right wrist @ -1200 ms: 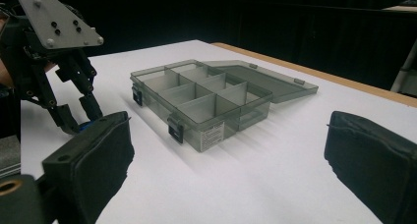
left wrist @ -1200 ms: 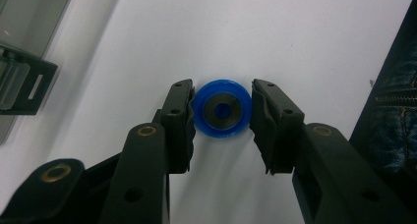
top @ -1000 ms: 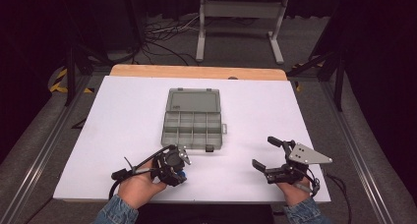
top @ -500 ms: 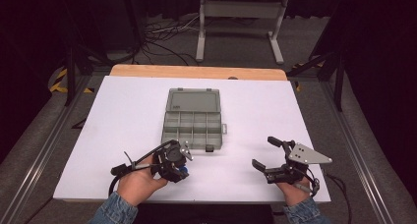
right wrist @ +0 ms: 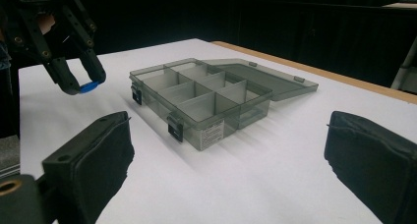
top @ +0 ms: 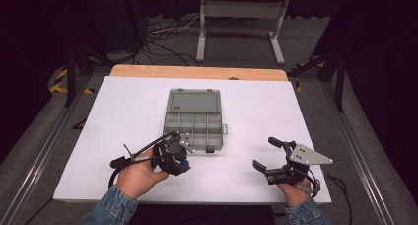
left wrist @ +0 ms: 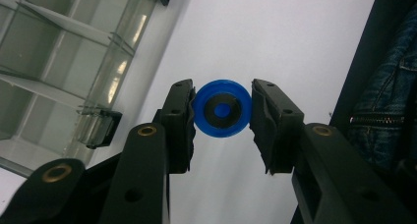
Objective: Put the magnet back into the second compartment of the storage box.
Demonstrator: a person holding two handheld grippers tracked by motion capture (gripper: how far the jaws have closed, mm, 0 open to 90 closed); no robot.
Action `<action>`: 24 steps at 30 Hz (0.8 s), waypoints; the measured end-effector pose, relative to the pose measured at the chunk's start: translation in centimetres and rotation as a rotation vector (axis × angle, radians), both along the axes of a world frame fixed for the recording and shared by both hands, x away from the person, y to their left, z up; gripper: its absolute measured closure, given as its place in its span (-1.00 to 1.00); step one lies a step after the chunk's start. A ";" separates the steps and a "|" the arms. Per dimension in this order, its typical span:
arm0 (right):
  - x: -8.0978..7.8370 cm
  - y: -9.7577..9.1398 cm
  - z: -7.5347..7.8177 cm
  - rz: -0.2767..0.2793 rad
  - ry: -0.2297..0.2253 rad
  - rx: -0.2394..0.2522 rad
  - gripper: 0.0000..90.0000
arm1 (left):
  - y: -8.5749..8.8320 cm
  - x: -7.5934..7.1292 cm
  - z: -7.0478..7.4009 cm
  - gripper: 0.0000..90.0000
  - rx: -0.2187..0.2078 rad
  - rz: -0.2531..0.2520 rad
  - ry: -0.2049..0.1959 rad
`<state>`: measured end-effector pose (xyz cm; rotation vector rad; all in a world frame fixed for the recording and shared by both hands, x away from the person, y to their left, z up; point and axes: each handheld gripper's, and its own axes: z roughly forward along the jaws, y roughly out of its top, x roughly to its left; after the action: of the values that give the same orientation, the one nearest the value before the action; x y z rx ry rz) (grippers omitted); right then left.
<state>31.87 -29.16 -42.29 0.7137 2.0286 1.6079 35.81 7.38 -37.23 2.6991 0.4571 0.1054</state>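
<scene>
A white worktop (top: 123, 106) carries an open grey compartment box (top: 194, 121) near its middle. By the near edge, the left claw (left wrist: 221, 117) pinches a small blue disc (left wrist: 221, 111), perhaps a wheel, just beside the box's front. The right claw (top: 264, 154) is spread, near the front right corner.

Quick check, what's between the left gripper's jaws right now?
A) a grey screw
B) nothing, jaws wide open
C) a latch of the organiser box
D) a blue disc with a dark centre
D: in the left gripper view the left gripper has its jaws closed against both sides of a blue disc with a dark centre, held above the white table beside the compartment box.
</scene>
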 end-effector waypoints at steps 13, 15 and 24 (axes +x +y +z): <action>0.0 0.1 -0.1 0.003 0.001 -0.001 -0.90 | 0.4 1.1 1.0 0.39 -0.030 0.014 -0.013; 0.0 0.1 -0.1 0.003 0.001 0.000 -0.89 | 0.5 1.5 1.1 0.39 -0.039 0.019 -0.013; 0.0 0.0 -0.1 0.004 0.001 -0.001 -0.89 | 0.7 3.0 1.6 0.39 -0.047 0.048 -0.030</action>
<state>31.91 -29.12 -42.35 0.7109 2.0317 1.6092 38.79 8.04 -35.65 2.6380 0.5085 0.1470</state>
